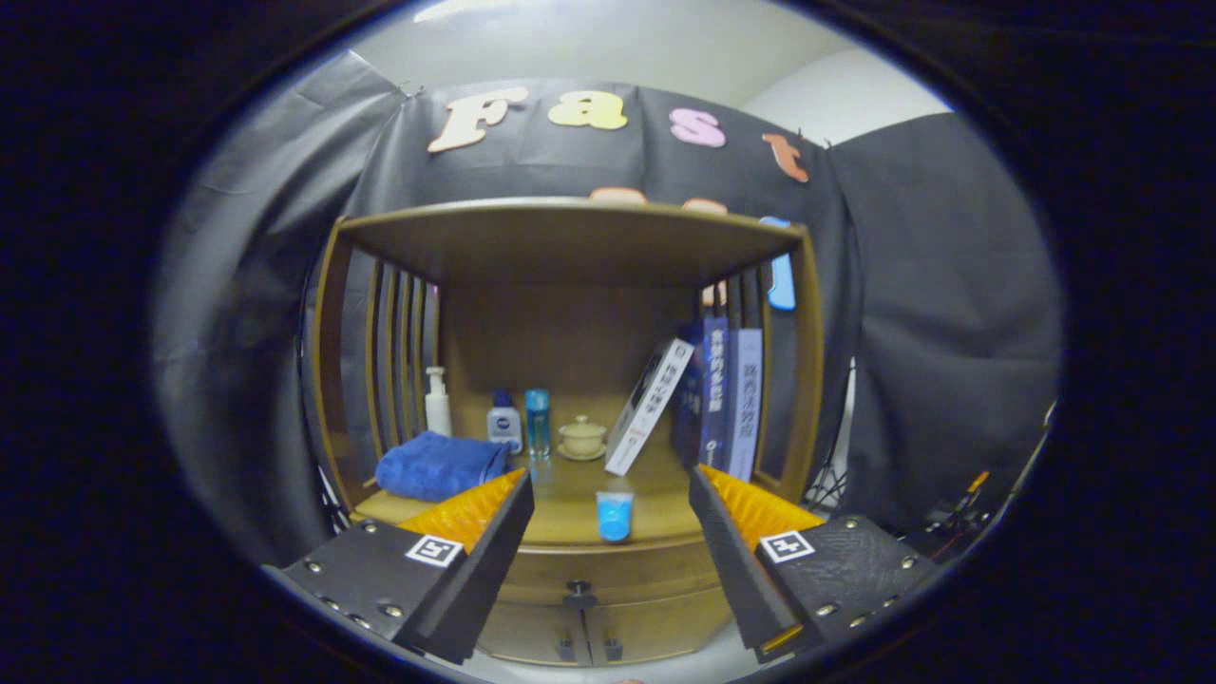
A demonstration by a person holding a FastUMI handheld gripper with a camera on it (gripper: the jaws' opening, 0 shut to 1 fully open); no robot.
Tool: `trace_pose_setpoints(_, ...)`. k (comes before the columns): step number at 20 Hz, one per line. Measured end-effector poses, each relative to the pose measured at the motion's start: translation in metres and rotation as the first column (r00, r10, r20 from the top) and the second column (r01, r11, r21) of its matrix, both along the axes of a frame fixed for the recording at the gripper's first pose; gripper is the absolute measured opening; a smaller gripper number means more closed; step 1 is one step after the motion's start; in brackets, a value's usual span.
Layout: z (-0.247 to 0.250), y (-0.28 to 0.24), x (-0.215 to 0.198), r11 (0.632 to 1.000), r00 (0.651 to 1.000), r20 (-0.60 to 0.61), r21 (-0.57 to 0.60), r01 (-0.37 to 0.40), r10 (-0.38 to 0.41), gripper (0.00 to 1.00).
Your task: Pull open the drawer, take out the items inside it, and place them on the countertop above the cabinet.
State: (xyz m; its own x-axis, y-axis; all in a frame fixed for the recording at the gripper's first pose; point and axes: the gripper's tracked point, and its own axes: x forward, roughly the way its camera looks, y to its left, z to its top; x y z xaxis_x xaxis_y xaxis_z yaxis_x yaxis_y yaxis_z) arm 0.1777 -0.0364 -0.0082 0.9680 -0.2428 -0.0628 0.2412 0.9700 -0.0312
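Gripper [611, 499] jaws spread, empty. Drawer [608, 573] shut; blue tube [615, 515] on countertop [570, 503] (start or end?). If opening: centre on knob [579, 597], pull straight.

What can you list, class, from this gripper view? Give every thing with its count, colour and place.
Cabinet: one, wooden, ahead of the fingers.
Countertop: one, wooden, above the drawer.
Drawer: one, wooden, closed, dark knob, below the countertop.
Towel: one, blue, folded, countertop left.
Pump bottle: one, white, behind the towel.
Small bottles: two, white-and-blue and teal, mid-back.
Lidded cup: one, cream, centre.
Books: several, one white leaning, right.
Tube: one, blue, front edge, between the fingers.
Gripper: one, open, holding nothing.
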Motion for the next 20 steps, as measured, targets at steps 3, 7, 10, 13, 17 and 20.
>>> trace_pose_setpoints(3, 0.031, -0.017, -0.028, 0.998, 0.997, 0.05, -0.003, 0.057, -0.057, 0.98)
trace_pose_setpoints(7, 0.06, -0.039, -0.068, 0.992, 0.987, 0.099, -0.006, 0.125, -0.124, 0.98)
trace_pose_setpoints(10, 0.073, -0.05, -0.093, 0.989, 0.981, 0.125, -0.007, 0.15, -0.148, 0.98)
trace_pose_setpoints(13, 0.075, -0.059, -0.115, 0.986, 0.977, 0.139, -0.023, 0.167, -0.162, 0.98)
trace_pose_setpoints(17, 0.072, -0.067, -0.139, 0.981, 0.977, 0.116, -0.065, 0.185, -0.177, 0.97)
trace_pose_setpoints(20, 0.078, -0.063, -0.145, 0.981, 0.978, 0.134, -0.09, 0.17, -0.157, 0.96)
